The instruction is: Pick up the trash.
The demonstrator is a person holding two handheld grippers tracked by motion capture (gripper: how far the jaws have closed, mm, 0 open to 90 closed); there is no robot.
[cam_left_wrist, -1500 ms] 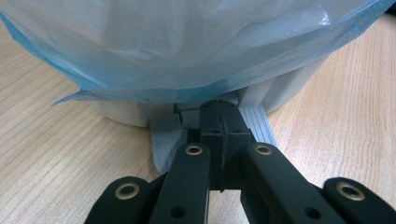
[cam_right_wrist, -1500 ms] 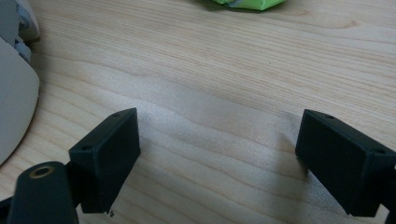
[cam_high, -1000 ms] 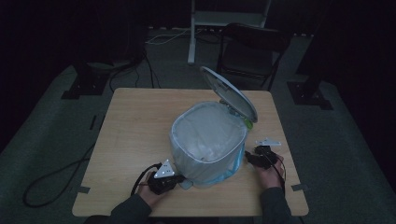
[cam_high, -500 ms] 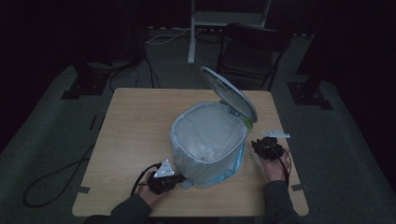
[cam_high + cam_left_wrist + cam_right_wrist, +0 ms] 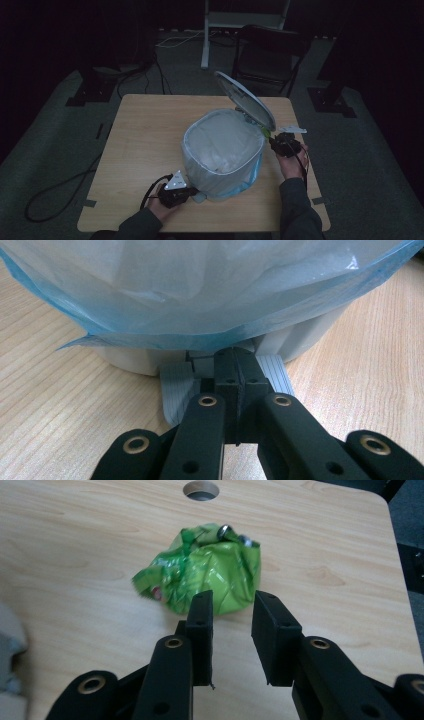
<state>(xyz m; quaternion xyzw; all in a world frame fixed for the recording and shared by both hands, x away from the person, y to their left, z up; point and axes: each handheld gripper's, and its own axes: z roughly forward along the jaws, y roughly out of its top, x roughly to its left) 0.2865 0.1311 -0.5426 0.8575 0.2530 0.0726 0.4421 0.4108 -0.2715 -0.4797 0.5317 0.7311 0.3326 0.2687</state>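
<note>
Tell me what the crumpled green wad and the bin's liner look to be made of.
Crumpled green wad: probably thin glossy plastic or foil wrapper, given its sharp creases and bright highlights. Translucent white bin liner with a blue edge: apparently thin soft plastic film, wrinkled and semi-transparent.

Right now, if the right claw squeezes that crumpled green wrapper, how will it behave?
The green wrapper looks like thin, shiny crumpled film, so it will probably crush and crackle rather than resist. It seems light and could skid on the smooth table. The open right claw sits just short of it.

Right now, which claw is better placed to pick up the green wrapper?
The right claw: open, jaws just before the green wrapper. The left claw is shut on the bin's pedal.
</note>
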